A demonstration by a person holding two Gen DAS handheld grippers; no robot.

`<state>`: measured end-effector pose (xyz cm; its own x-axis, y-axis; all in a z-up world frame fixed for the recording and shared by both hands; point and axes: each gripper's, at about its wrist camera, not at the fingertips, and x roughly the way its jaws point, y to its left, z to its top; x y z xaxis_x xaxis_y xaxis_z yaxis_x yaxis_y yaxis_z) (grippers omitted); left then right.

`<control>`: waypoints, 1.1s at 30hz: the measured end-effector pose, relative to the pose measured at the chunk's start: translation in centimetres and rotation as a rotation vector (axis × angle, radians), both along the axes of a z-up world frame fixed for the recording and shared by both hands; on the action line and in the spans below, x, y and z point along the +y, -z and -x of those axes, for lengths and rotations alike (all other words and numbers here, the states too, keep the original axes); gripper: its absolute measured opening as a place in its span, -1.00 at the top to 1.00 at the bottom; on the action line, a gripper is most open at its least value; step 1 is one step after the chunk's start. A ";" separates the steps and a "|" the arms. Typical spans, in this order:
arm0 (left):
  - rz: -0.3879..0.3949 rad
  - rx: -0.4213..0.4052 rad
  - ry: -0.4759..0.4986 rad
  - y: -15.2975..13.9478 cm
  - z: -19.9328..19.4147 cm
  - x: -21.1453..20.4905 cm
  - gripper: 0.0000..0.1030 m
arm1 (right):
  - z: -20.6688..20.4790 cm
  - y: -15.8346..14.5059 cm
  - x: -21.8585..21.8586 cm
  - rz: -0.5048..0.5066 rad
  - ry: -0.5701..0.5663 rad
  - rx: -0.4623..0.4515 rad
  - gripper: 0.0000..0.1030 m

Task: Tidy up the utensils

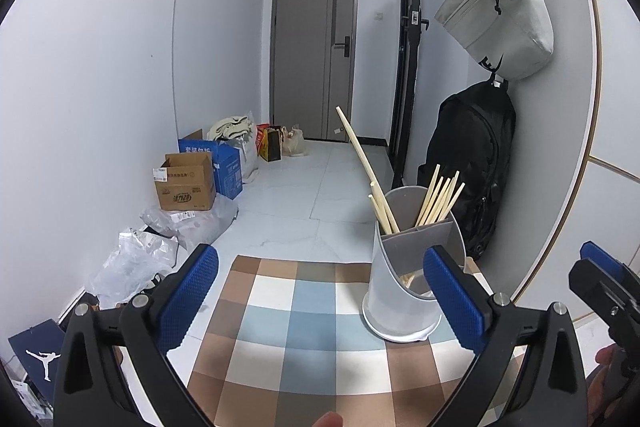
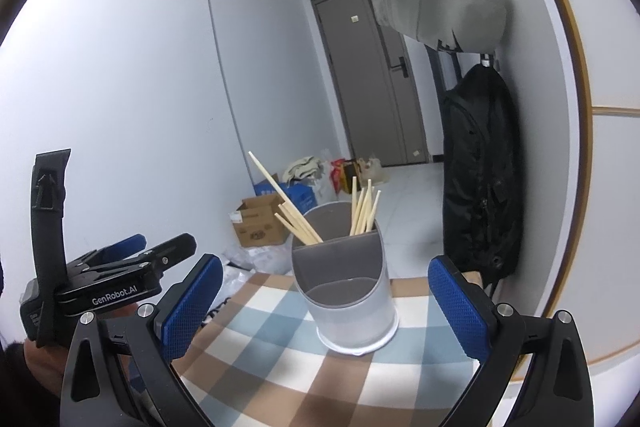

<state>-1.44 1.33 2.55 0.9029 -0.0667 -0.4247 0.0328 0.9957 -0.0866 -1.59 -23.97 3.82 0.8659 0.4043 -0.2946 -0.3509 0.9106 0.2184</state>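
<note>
A grey utensil holder [image 1: 404, 303] with an inner divider stands on the checked tablecloth [image 1: 304, 339], near its far right edge; it also shows in the right wrist view [image 2: 352, 311]. Several wooden chopsticks [image 1: 438, 197] stand in its back compartments, one long one [image 1: 360, 151] leaning left. My left gripper [image 1: 320, 303] is open and empty, level with the holder, which sits by its right finger. My right gripper [image 2: 326, 307] is open and empty, with the holder between its fingers but farther away. The left gripper also shows in the right wrist view [image 2: 132, 259].
A black backpack [image 1: 476, 163] and a grey bag [image 1: 500, 11] hang on the wall right of the table. Cardboard boxes [image 1: 188, 183] and plastic bags [image 1: 136, 259] lie on the floor at the left. A grey door [image 1: 312, 47] closes the hallway.
</note>
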 end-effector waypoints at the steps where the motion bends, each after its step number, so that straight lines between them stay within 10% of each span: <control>1: -0.001 -0.001 -0.007 -0.1 0.1 0.0 -0.94 | -0.1 0.1 0.0 -0.001 -0.001 0.004 -1.00; 33: 0.006 0.001 0.004 0.0 0.3 -0.5 -0.94 | 0.2 0.3 0.7 0.018 -0.029 0.026 -1.00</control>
